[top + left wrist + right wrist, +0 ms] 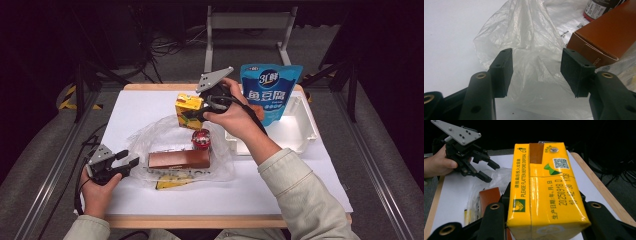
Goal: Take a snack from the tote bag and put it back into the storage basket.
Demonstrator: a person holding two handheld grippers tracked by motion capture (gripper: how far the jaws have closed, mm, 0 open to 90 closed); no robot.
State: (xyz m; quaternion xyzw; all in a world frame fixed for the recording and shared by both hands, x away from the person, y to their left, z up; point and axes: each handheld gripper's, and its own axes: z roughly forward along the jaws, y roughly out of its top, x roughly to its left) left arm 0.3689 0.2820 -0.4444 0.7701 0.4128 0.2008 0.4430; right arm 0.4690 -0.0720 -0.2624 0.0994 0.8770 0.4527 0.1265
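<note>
My right gripper (199, 114) is shut on a yellow drink carton (188, 110), held above the table's far middle. In the right gripper view the carton (544, 185) lies lengthwise between the black jaws, which press on both its sides. My left gripper (131, 163) stands open near the table's front left, at the edge of a clear plastic bag (150, 134). In the left gripper view the crumpled bag (529, 37) lies in front of and below the gap between the pads (504, 72), and nothing is gripped. The left gripper (488, 171) also appears far off in the right gripper view.
A brown box (179, 159) and a red-lidded jar (201, 139) lie on the bag, with a flat yellow item (172, 182) in front of them. A white tray (302, 127) at the right holds an upright blue pouch (270, 92). The table has a wooden rim.
</note>
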